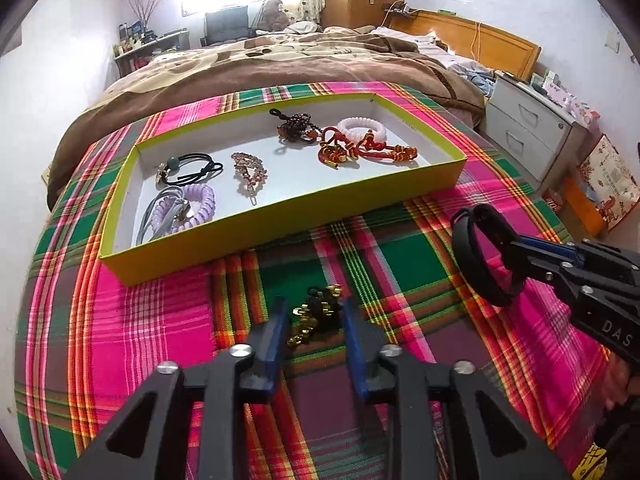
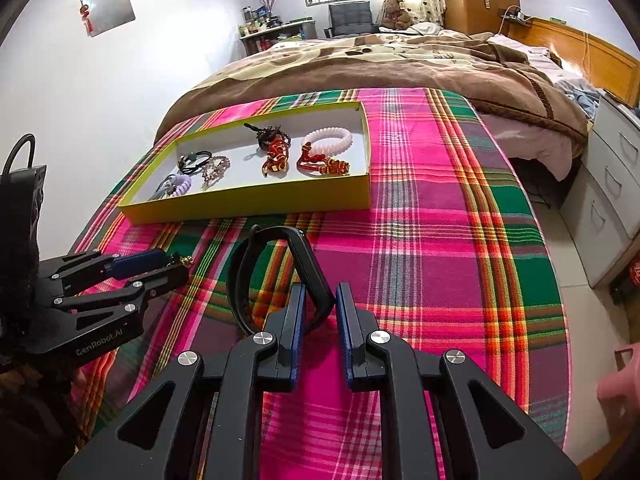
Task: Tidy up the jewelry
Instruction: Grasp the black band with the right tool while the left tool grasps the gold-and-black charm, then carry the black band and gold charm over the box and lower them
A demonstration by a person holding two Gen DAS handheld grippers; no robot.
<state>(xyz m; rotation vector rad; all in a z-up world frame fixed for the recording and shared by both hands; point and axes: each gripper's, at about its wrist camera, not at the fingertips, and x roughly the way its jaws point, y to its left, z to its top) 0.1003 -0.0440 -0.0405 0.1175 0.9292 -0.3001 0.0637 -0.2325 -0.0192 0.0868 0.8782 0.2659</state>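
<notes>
1. Black-and-gold charm lies on the plaid cloth, directly between the two blue pads of the left tool. Small gaps show on both sides, so I judge the tool released, not yet grasping.
2. The charm's long axis runs roughly along the fingers, away from the camera. The yellow box is straight ahead of it, just beyond, so the left tool is the nearer one for this piece.
3. The right tool is clenched on a black band, held above the cloth. The box lies ahead and to its left, farther away.
4. In the right view only a gold tip of the charm shows past the left tool; the rest is covered.
5. Whether the pads touch the charm lower down is hard to see. The charm's exact form is unclear.
</notes>
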